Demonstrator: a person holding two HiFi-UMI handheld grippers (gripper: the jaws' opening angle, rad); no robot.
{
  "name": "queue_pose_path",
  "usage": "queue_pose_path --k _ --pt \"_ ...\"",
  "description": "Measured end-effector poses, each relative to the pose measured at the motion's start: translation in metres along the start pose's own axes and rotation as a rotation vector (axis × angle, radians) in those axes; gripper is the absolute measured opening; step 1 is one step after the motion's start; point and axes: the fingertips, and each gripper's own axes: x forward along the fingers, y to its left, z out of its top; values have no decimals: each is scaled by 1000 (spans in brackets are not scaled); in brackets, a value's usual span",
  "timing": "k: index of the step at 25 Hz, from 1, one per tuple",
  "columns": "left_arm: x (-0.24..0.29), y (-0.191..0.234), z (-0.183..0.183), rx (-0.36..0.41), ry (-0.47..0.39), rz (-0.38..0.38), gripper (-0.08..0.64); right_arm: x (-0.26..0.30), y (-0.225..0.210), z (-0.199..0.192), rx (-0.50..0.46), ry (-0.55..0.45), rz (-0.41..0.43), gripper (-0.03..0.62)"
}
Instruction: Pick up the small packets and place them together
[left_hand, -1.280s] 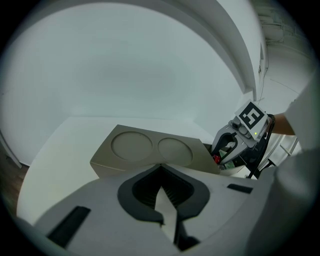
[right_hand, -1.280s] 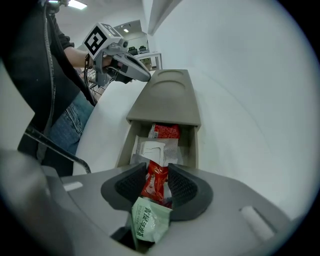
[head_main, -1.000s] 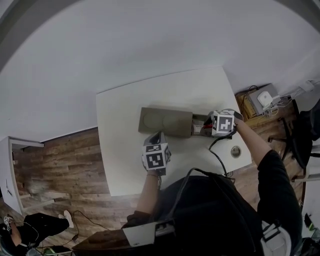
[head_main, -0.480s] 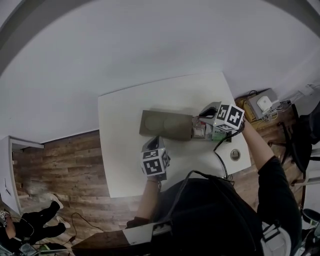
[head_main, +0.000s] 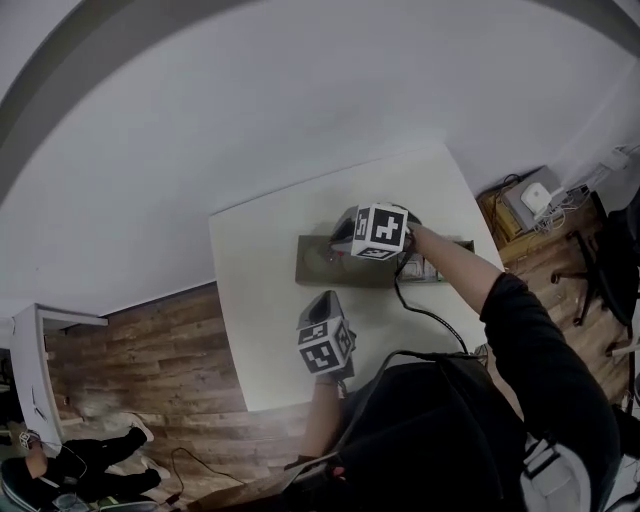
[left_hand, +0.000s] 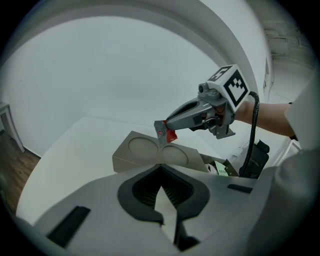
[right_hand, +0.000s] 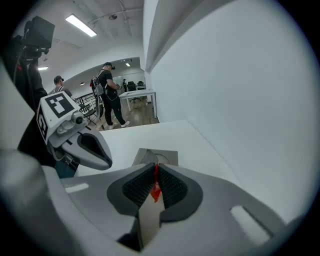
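Observation:
My right gripper (left_hand: 163, 129) is shut on a small red packet (left_hand: 168, 134) and holds it in the air over a grey block (left_hand: 131, 150) with two round recesses. In the right gripper view the red packet (right_hand: 155, 187) is pinched between the pads, with the grey block (right_hand: 166, 156) beyond them. In the head view the right gripper (head_main: 340, 240) hangs over the grey block (head_main: 318, 266) on the white table (head_main: 258, 300). My left gripper (head_main: 318, 302) stays near the block's front side, shut, with nothing held. An open box of more packets (left_hand: 220, 169) sits at the block's right end.
The open box (head_main: 437, 268) lies under my right forearm. A black cable (head_main: 425, 312) runs across the table. Wooden floor (head_main: 150, 380) lies off the table's left edge, and a white wall stands behind it. People stand by far tables (right_hand: 110, 95).
My right gripper has moved left from the packet box to above the grey block, now carrying the red packet. The left gripper has hardly moved.

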Motion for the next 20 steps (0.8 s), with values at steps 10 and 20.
queue_pose_path --k 10,20 --pt "-21 24 -16 -73 0 25 -3 63 29 28 -58 68 105 29" --pt "-21 26 -18 -56 14 1 -2 80 22 27 -94 102 71 32"
